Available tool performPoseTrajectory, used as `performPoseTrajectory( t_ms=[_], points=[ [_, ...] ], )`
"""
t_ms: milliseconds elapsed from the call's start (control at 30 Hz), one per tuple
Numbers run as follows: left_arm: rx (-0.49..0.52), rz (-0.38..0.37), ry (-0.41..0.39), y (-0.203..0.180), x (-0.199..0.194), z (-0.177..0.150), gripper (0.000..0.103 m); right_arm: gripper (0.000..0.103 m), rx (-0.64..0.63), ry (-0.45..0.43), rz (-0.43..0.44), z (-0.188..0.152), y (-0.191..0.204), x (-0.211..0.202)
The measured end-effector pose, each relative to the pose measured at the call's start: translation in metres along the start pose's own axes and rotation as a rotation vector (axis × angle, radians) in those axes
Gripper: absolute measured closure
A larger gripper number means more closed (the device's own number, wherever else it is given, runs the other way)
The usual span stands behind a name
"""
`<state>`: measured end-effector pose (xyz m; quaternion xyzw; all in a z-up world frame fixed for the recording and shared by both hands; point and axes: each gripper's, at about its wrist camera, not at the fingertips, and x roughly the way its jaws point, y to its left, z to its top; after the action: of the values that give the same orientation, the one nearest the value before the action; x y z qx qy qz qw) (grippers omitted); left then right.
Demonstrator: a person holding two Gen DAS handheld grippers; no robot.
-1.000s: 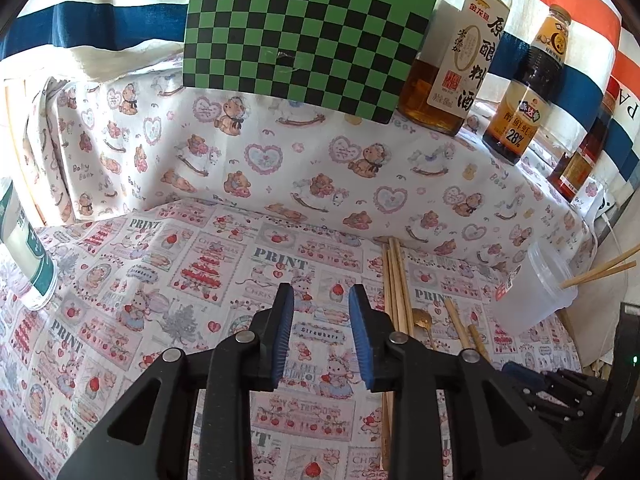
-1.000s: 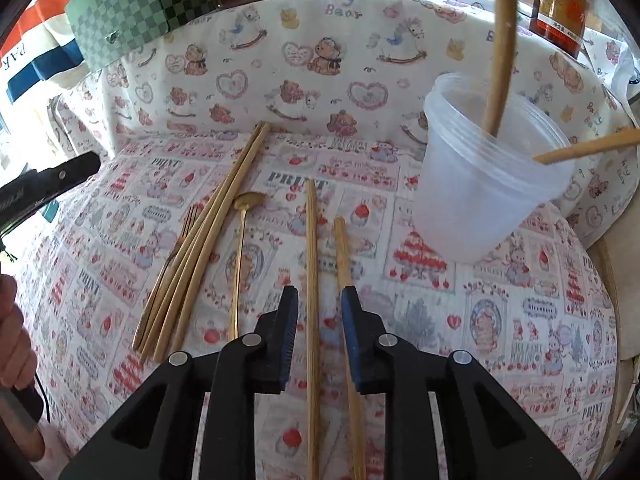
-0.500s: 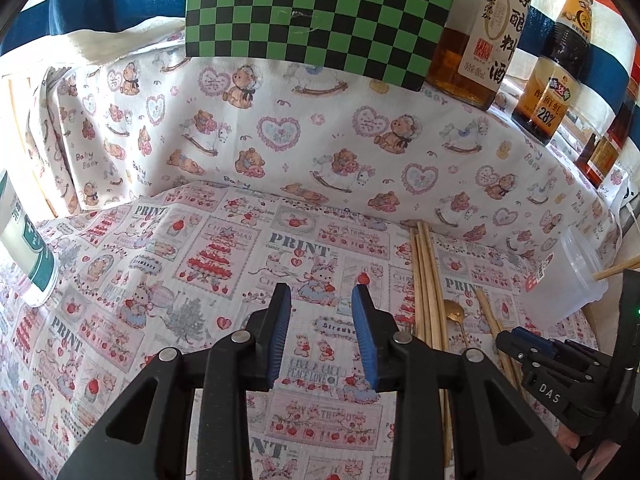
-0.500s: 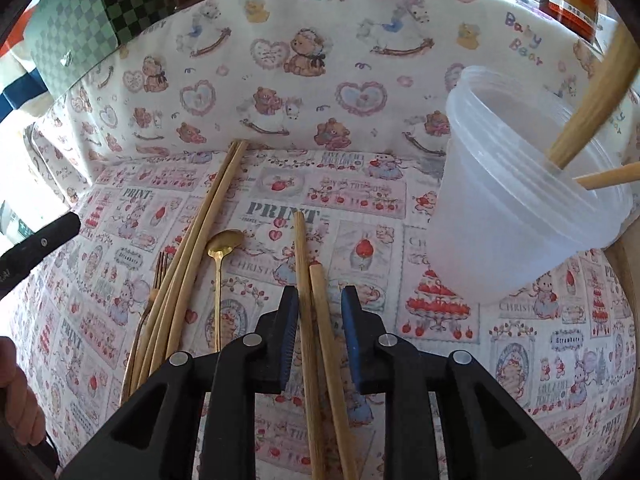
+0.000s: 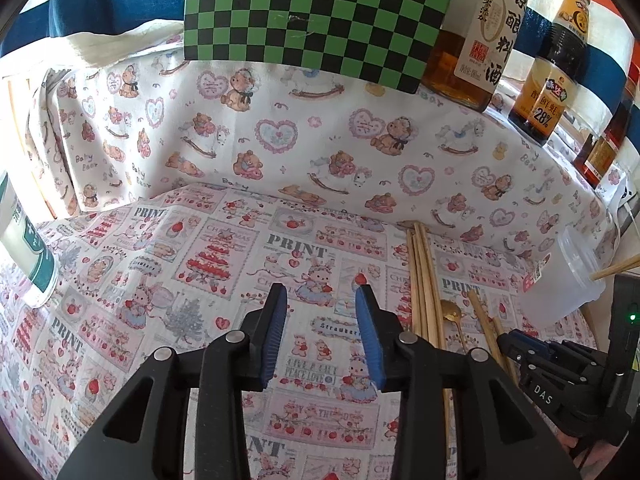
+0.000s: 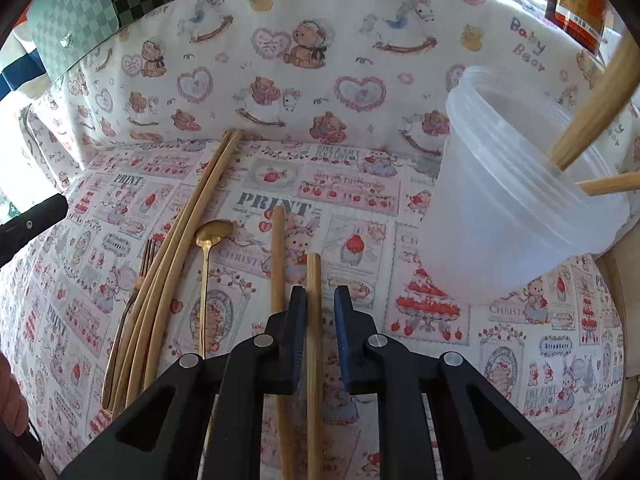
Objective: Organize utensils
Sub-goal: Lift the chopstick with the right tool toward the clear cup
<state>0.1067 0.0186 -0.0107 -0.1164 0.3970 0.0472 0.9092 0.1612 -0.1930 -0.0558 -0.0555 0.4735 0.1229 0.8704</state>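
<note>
My right gripper (image 6: 320, 300) has dropped over the shorter chopstick (image 6: 314, 320); its jaws have just been closing, the stick between them, one pad clear. My left gripper (image 5: 320, 300) has been widening, empty, above the cloth (image 5: 160, 280).

Two close, downward wrist views over one shared tablecloth (image 5: 120, 320).

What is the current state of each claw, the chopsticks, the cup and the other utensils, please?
Left claw: open, nothing between its jaws, just been opening.
Right claw: closing around one chopstick, a gap left on one side.
Second chopstick: flat, outside the jaws.
Plastic cup: tilted, holding two chopsticks.
Gold spoon: flat.
Fork: flat, beside the long chopsticks.
</note>
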Motion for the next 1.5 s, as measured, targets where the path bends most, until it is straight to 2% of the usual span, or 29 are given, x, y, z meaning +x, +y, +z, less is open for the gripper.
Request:
performPoseTrajectory(
  t_ms=[67,100,167,267,400,500,567,600,633,700,800,900,967,1033,1133,1200,1367,1433,1500],
  points=[
    [0.009,-0.002,0.003,-0.002,0.002,0.000,0.064,0.089,-0.011,-0.015,-0.014,0.004,0.004,0.004],
    [0.014,-0.005,0.006,-0.003,0.004,0.000,0.063,0.095,-0.002,-0.020,-0.008,0.006,0.004,0.006],
    [0.014,-0.019,0.023,-0.003,0.009,-0.001,0.061,0.095,0.008,-0.024,0.006,0.007,0.003,0.007],
    [0.028,-0.016,0.037,-0.006,0.015,-0.004,0.061,0.095,0.011,-0.101,0.016,0.000,0.000,-0.011],
    [0.057,-0.026,0.024,-0.015,0.014,-0.007,0.060,0.095,0.000,-0.286,0.034,-0.012,-0.007,-0.067],
    [0.062,-0.099,0.044,-0.023,0.011,-0.010,0.058,0.095,0.028,-0.456,0.078,-0.021,-0.021,-0.114],
    [0.078,-0.143,0.057,-0.031,0.008,-0.013,0.059,0.095,0.047,-0.571,0.072,-0.028,-0.028,-0.142],
    [0.105,-0.161,0.062,-0.038,0.006,-0.015,0.065,0.095,0.053,-0.626,0.067,-0.029,-0.033,-0.156],
    [0.135,-0.169,0.062,-0.045,0.003,-0.017,0.082,0.095,0.065,-0.679,0.067,-0.032,-0.038,-0.168],
    [0.172,-0.168,0.064,-0.057,0.002,-0.021,0.088,0.095,0.104,-0.743,0.075,-0.037,-0.050,-0.185],
    [0.220,-0.185,0.101,-0.073,0.006,-0.028,0.088,0.095,0.139,-0.775,0.084,-0.038,-0.064,-0.200],
    [0.250,-0.134,0.153,-0.081,0.015,-0.035,0.088,0.095,0.154,-0.799,0.075,-0.043,-0.068,-0.210],
    [0.257,-0.134,0.189,-0.082,0.020,-0.040,0.088,0.095,0.152,-0.807,0.066,-0.045,-0.069,-0.211],
    [0.250,-0.142,0.216,-0.082,0.024,-0.041,0.093,0.095,0.149,-0.812,0.062,-0.045,-0.069,-0.212],
    [0.247,-0.148,0.234,-0.083,0.025,-0.045,0.100,0.095,0.146,-0.809,0.062,-0.045,-0.068,-0.211],
    [0.265,-0.144,0.236,-0.087,0.025,-0.047,0.101,0.095,0.139,-0.807,0.059,-0.045,-0.067,-0.210],
    [0.289,-0.130,0.252,-0.093,0.023,-0.052,0.100,0.095,0.141,-0.804,0.056,-0.045,-0.067,-0.211],
    [0.337,-0.125,0.262,-0.098,0.021,-0.055,0.098,0.095,0.144,-0.806,0.053,-0.045,-0.068,-0.211],
    [0.344,-0.116,0.267,-0.100,0.020,-0.056,0.096,0.095,0.148,-0.806,0.053,-0.045,-0.068,-0.211]
  ],
)
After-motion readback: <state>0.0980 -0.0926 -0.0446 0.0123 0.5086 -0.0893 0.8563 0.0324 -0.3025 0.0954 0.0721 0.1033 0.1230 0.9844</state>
